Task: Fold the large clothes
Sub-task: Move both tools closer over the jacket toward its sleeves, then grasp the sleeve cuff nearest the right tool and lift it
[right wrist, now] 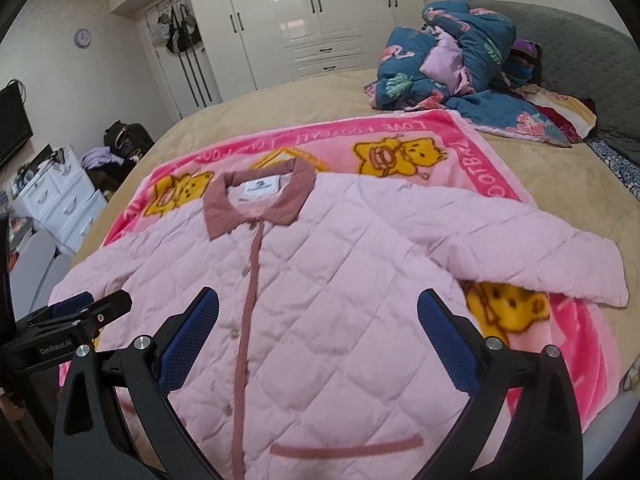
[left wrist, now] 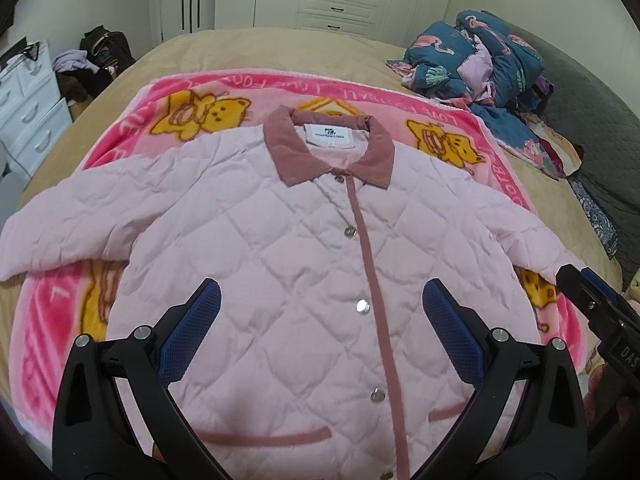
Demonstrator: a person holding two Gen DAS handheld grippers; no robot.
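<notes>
A pale pink quilted jacket (left wrist: 280,248) (right wrist: 340,300) with a dusty-rose collar and button placket lies flat, front up, both sleeves spread sideways, on a pink bear-print blanket (left wrist: 168,108) (right wrist: 460,140). My left gripper (left wrist: 320,300) hovers open above the jacket's lower front, straddling the placket, nothing between its blue pads. My right gripper (right wrist: 318,308) is also open, over the jacket's right half near the pocket trim. Each gripper shows at the edge of the other's view: the right gripper (left wrist: 588,292) and the left gripper (right wrist: 92,304).
The blanket lies on a beige bed (left wrist: 256,48). A crumpled blue floral quilt (left wrist: 480,64) (right wrist: 452,64) is piled at the far right by a grey headboard (right wrist: 580,52). White drawers (left wrist: 28,100) and a bag stand left of the bed; white wardrobes line the back wall.
</notes>
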